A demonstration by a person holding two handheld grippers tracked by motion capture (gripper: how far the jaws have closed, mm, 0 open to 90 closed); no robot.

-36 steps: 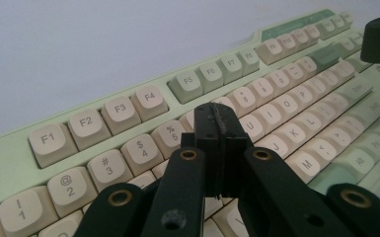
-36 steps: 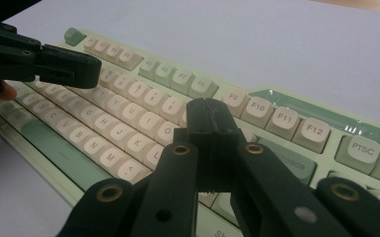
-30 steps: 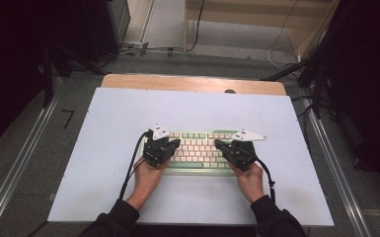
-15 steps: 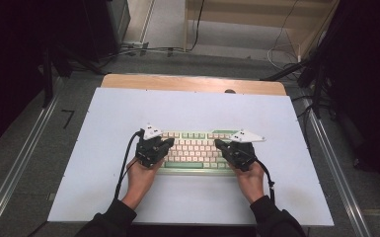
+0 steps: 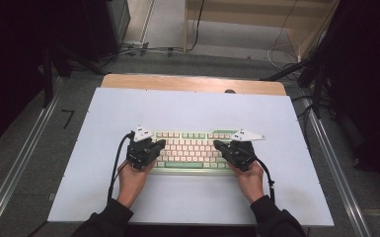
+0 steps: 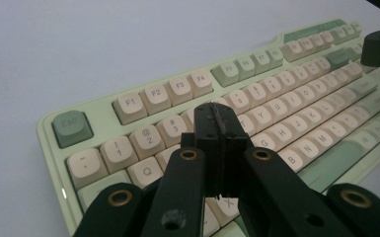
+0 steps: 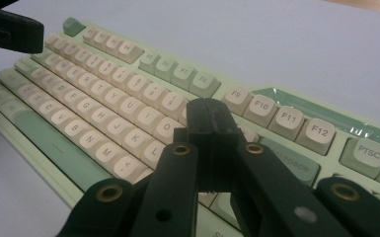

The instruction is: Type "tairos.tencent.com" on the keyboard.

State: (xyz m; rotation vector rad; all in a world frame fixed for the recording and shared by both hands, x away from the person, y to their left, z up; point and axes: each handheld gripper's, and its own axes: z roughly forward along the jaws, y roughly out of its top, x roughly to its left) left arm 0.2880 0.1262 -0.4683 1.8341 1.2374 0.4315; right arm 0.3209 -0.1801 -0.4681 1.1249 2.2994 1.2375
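Even, soft overhead light brightens the pale blue-white rectangular table top (image 5: 187,108), while the surroundings at nine and three o'clock fall into deep darkness. Shadows under the hands are faint. In both gripper views the mint-green keyboard with cream keycaps (image 6: 286,94) blurs toward its far end; a glossy strip at two o'clock glares slightly.
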